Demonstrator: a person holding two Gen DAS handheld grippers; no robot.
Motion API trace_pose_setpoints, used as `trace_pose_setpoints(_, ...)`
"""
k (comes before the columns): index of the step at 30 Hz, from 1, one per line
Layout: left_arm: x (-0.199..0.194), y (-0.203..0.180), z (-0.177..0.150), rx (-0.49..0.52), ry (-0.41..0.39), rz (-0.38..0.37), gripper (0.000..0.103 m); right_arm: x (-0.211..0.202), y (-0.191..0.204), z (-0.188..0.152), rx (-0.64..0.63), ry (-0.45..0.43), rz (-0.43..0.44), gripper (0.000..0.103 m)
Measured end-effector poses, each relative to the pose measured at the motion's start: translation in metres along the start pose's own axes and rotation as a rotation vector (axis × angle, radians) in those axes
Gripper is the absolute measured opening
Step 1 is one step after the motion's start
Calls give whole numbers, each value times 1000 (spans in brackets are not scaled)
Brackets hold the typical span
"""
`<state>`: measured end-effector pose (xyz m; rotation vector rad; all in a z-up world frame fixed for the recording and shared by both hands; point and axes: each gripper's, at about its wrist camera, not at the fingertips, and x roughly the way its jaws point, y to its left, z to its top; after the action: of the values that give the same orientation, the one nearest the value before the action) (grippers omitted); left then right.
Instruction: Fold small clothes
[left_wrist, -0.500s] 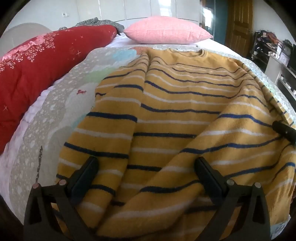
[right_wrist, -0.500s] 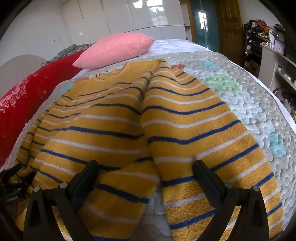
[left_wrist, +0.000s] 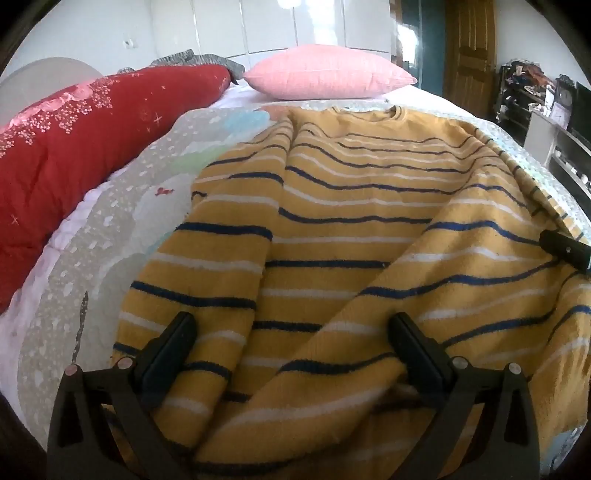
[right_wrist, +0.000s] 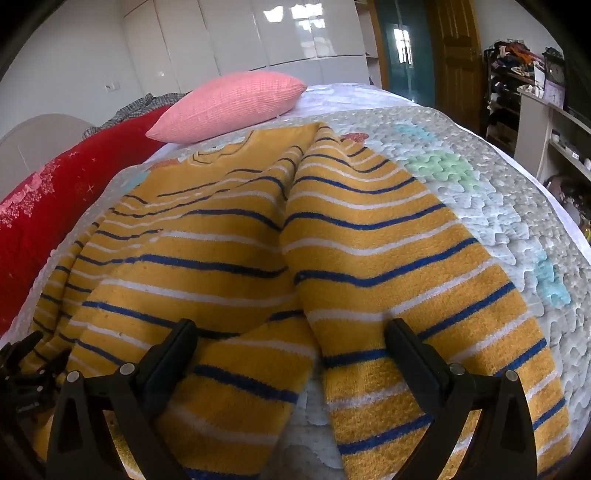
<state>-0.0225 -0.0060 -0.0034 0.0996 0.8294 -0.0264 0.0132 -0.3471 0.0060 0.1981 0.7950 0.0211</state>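
Observation:
A yellow sweater with navy and white stripes lies spread on the bed, neck towards the pillow; it also shows in the right wrist view. Its right sleeve lies along the body, and a sleeve is folded across the lower body in the left wrist view. My left gripper is open, low over the sweater's hem, fingers astride the folded cloth. My right gripper is open over the gap between body and sleeve. One right finger shows at the left view's right edge.
The bed has a grey patterned quilt. A pink pillow lies at the head and a red duvet along the left side. Shelves and a wooden door stand to the right.
Both grippers stay nearly still. The left view has shifted slightly, the sweater looks a little nearer.

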Motion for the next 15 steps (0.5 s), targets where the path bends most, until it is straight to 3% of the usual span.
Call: trace_pose_setpoints(15, 1, -1, 0, 1, -2, 1, 103, 0, -2, -3, -1, -7, -1, 103)
